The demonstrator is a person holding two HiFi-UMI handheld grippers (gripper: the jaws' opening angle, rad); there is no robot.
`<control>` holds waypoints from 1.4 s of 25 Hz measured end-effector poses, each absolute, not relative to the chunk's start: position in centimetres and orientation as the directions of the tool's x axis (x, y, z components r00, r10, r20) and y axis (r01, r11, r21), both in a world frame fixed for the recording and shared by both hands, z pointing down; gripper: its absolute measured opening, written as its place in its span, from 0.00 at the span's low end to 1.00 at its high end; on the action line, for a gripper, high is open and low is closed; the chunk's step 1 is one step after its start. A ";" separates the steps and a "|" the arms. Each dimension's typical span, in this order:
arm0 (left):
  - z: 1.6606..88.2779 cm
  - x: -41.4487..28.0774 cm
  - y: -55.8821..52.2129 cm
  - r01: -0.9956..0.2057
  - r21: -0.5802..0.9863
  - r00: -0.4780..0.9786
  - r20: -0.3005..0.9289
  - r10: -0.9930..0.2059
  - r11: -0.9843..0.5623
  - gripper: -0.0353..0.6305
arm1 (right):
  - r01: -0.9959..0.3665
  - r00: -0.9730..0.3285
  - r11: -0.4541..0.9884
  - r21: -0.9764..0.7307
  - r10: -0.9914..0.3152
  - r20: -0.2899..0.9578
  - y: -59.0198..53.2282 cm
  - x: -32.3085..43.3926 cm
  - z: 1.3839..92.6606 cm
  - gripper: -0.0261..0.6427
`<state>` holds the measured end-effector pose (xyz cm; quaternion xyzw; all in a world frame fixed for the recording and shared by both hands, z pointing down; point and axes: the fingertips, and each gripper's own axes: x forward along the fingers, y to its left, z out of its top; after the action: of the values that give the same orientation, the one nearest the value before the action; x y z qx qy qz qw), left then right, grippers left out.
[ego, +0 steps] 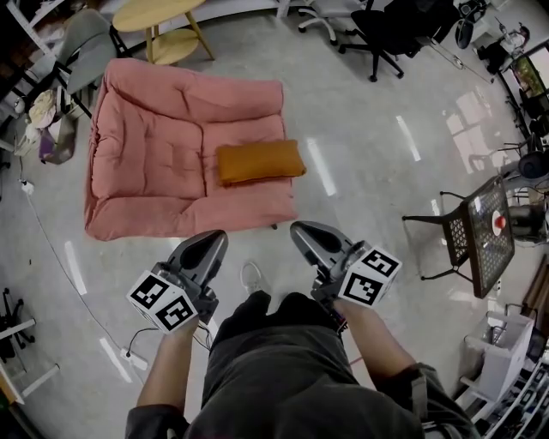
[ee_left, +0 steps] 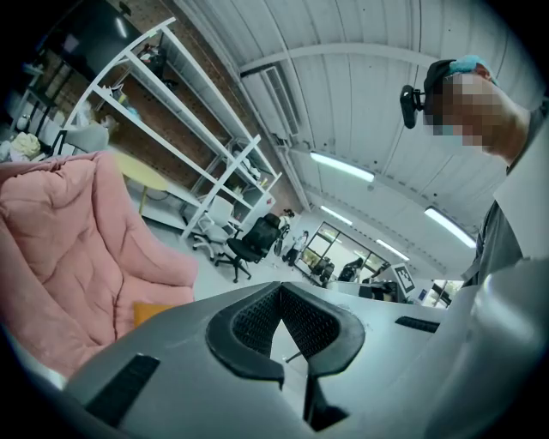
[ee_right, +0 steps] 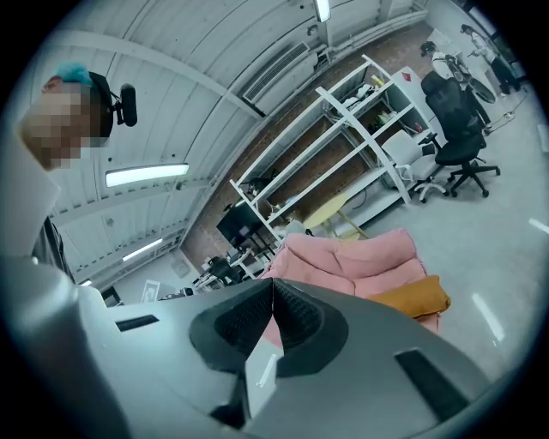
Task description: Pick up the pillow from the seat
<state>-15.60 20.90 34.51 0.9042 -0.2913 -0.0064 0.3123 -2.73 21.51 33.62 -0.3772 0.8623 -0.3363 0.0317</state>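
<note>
A round wooden table [ego: 156, 13] and black office chair [ego: 390, 30] stand apart.

The pillow [ego: 260, 161] lies on the seat [ego: 146, 163], toward its right.

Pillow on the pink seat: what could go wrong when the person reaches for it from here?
1. Both the left gripper and the right gripper are shut and away from the pillow. Unless the fingers open first, they may only push it.
2. The pillow lies at the edge of the seat, so a push could slide it onto the floor.
</note>
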 end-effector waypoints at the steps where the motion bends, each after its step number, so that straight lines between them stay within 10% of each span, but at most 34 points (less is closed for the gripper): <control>1: 34.6 -15.8 20.4 -0.523 0.571 0.830 0.173 -0.530 -0.633 0.07 | -0.632 -0.711 0.485 -0.604 -0.673 0.204 21.0 -2.8 33.8 0.06; 35: 51.2 -10.6 0.2 -0.582 0.657 0.804 0.375 -0.463 -0.480 0.07 | -0.645 -0.695 0.290 -0.707 -0.608 0.385 -1.8 2.8 54.6 0.06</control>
<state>-10.59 0.25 51.17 0.8570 -0.3048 0.0730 0.4091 2.80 -1.79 54.64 -0.3902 0.8028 -0.4503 -0.0207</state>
